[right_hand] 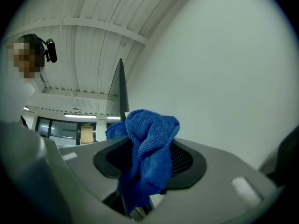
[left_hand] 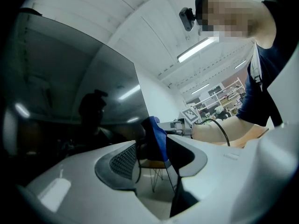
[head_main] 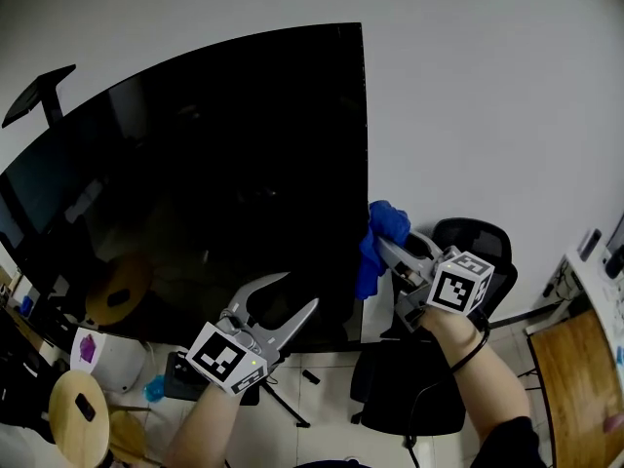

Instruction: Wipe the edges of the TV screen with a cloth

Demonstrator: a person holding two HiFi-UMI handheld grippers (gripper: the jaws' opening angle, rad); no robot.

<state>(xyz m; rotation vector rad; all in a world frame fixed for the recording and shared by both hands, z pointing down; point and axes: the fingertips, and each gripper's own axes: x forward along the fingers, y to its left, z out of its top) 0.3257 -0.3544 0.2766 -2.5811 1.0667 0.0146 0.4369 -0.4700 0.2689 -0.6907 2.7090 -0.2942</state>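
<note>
The big black TV screen [head_main: 195, 174] stands against the white wall, and its right edge [head_main: 365, 164] runs straight down. My right gripper [head_main: 381, 247] is shut on a bunched blue cloth [head_main: 383, 240], which rests against the lower part of that edge. In the right gripper view the cloth [right_hand: 147, 148] fills the gap between the jaws, with the thin TV edge [right_hand: 121, 87] rising behind it. My left gripper [head_main: 299, 290] hangs open before the screen's lower right part with nothing in it. Its own view looks past the jaws to the cloth [left_hand: 155, 134] and the screen [left_hand: 70, 78].
A black office chair [head_main: 429, 378] stands below my right hand. A wooden desk corner [head_main: 575, 369] is at far right. A round stool [head_main: 78, 417] and a white bin [head_main: 112, 359] sit at lower left. The stand's leg [head_main: 288, 408] reaches over the floor.
</note>
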